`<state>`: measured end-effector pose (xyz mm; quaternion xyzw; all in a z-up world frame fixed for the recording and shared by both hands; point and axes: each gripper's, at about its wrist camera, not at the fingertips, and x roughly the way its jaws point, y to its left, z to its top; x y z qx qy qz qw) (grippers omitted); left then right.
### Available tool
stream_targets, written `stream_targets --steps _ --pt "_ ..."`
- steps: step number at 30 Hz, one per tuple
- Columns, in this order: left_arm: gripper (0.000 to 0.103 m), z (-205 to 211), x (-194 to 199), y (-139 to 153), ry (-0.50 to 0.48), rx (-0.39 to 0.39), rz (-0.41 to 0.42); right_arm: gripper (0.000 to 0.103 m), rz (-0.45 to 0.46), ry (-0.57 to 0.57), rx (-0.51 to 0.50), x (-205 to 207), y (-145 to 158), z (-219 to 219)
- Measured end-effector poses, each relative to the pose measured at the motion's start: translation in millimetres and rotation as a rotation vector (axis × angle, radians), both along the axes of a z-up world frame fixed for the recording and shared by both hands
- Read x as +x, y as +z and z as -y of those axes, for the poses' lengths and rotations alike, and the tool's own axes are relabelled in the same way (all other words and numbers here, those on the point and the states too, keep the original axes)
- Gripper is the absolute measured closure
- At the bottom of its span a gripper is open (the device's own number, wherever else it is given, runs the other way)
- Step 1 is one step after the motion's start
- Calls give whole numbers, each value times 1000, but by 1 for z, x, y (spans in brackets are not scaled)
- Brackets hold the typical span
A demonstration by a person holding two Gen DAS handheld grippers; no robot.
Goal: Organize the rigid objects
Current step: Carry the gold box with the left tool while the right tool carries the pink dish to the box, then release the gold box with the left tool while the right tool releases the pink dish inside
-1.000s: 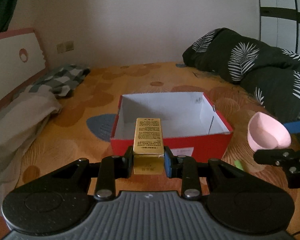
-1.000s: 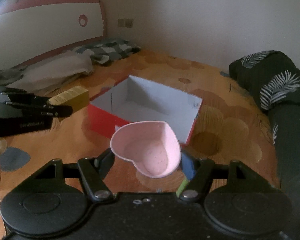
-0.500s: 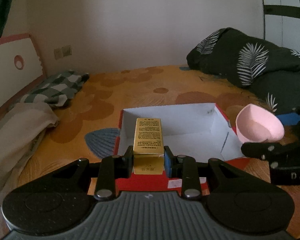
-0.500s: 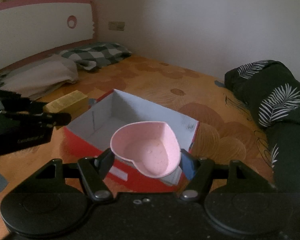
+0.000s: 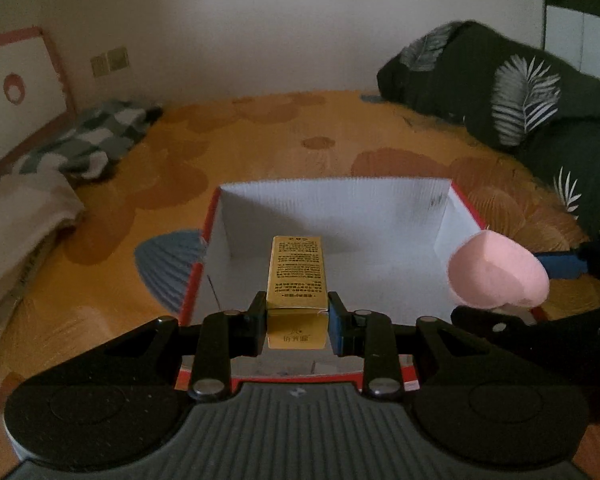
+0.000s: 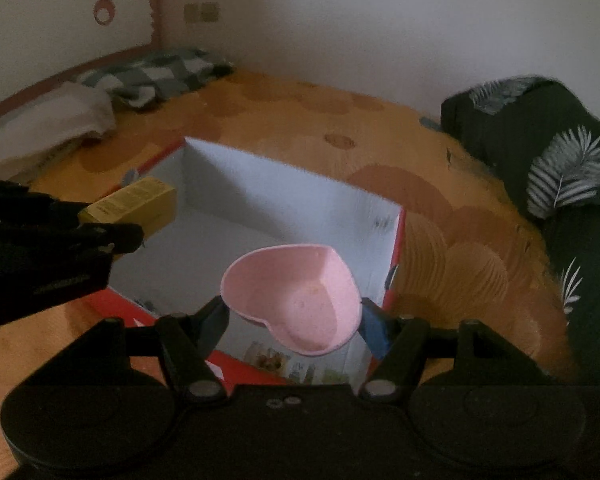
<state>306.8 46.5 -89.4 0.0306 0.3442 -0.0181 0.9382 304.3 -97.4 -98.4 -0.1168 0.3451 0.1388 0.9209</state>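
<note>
My left gripper (image 5: 297, 322) is shut on a small gold carton (image 5: 296, 276) and holds it above the open red box with white inside (image 5: 332, 204). My right gripper (image 6: 292, 320) is shut on a pink heart-shaped bowl (image 6: 296, 300), held over the near right part of the same box (image 6: 284, 200). The bowl also shows at the right of the left wrist view (image 5: 496, 276). The gold carton and left gripper show at the left of the right wrist view (image 6: 136, 200).
The box sits on an orange patterned bedsheet (image 5: 260, 136). A dark leaf-print duvet (image 5: 520, 100) lies to the right. A checked pillow (image 5: 92, 140) and pale bedding (image 5: 16, 216) lie to the left by the headboard (image 6: 60, 28).
Both grippers have moved forward and over the box. The carton and the bowl now hang above its inside instead of in front of it.
</note>
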Motion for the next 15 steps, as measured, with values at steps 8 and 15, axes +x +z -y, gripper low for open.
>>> stream_targets --steps 8,15 --pt "74 7 16 -25 1 22 -69 34 -51 -27 13 7 -19 -2" --pt "74 4 26 -41 12 10 -118 33 -75 -36 38 14 -23 1"
